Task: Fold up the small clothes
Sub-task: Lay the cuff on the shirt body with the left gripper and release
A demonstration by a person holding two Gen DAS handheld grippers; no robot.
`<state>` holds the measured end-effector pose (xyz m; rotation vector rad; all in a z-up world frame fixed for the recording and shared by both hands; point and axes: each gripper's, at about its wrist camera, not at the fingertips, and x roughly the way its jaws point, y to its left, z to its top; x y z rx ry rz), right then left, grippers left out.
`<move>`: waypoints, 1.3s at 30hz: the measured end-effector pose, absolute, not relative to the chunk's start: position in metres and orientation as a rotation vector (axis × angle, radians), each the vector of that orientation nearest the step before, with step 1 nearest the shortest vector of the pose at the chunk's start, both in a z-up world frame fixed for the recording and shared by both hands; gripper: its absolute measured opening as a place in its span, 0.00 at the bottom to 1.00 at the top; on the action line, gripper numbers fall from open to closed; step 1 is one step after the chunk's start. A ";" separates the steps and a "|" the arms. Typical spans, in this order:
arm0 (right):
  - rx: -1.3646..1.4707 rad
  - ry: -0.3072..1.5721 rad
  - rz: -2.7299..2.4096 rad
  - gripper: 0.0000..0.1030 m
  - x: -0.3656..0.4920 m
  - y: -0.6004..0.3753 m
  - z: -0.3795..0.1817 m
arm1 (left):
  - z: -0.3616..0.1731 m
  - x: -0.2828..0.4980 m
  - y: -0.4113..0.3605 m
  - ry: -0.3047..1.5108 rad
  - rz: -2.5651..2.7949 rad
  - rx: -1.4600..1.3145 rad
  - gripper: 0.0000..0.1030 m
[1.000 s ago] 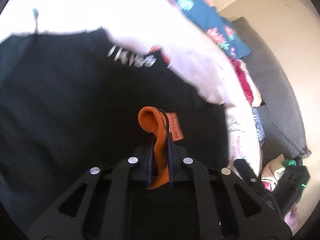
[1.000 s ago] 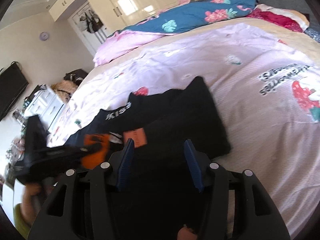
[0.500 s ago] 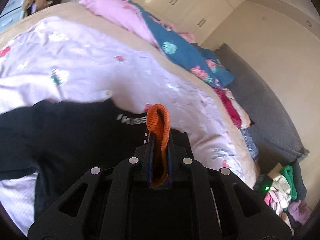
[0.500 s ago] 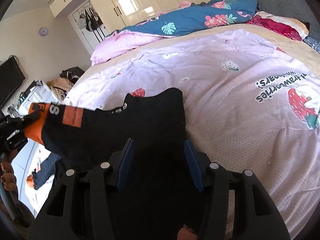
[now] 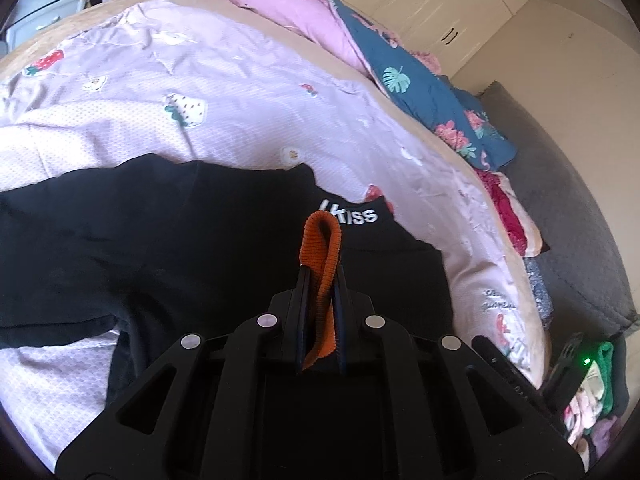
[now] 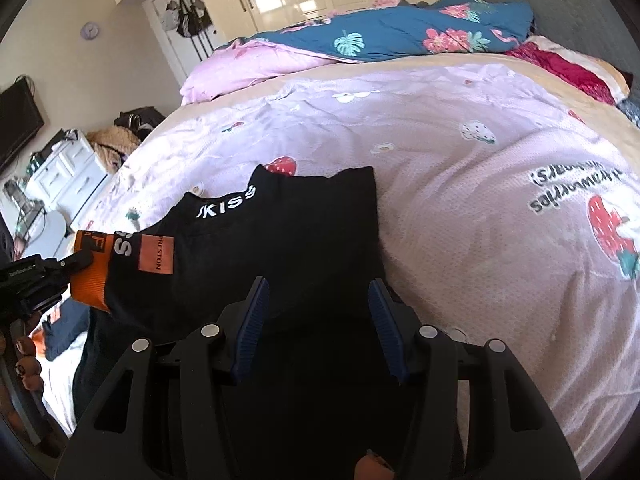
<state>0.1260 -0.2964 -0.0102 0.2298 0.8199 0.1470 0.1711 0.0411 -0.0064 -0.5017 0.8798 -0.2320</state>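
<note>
A black top [image 5: 160, 232] with white "KISS" lettering lies on the pink strawberry bedspread [image 5: 200, 80]. My left gripper [image 5: 322, 272] is shut on its orange ribbed cuff [image 5: 320, 240], which loops up out of the jaws. In the right wrist view the left gripper [image 6: 82, 260] sits at the far left and holds the cuff [image 6: 90, 280] with the sleeve stretched out sideways. An orange label patch [image 6: 156, 256] is sewn on that sleeve. My right gripper [image 6: 316, 284] hangs open low over the black top's [image 6: 312, 220] body. Its blue pads are bare and do not pinch the cloth.
A blue floral quilt [image 6: 400, 36] and a pink blanket [image 6: 248, 68] are heaped at the far side of the bed. A grey padded headboard [image 5: 560, 208] runs along the right. Loose clothes [image 5: 596, 400] lie beyond the bed's corner. White drawers [image 6: 68, 172] stand at the left.
The left gripper has carried the orange cuff away to the left of the right gripper, drawing the sleeve out straight. Its view has tilted up from the cloth to the bed.
</note>
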 end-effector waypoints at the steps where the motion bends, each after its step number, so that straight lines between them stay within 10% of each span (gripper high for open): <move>1: 0.219 0.821 0.151 0.50 0.128 -0.293 -0.010 | -0.008 0.172 0.043 0.883 -0.218 -0.492 0.05; 28: 0.078 0.975 0.178 0.60 0.160 -0.255 -0.057 | -0.071 0.170 0.031 1.042 -0.132 -0.281 0.26; 37: 0.096 0.860 0.215 0.95 0.133 -0.248 -0.022 | -0.040 0.156 0.026 0.977 -0.145 -0.246 0.51; 39: 0.090 0.841 0.227 0.96 0.130 -0.244 -0.015 | -0.037 0.154 0.027 0.968 -0.123 -0.227 0.87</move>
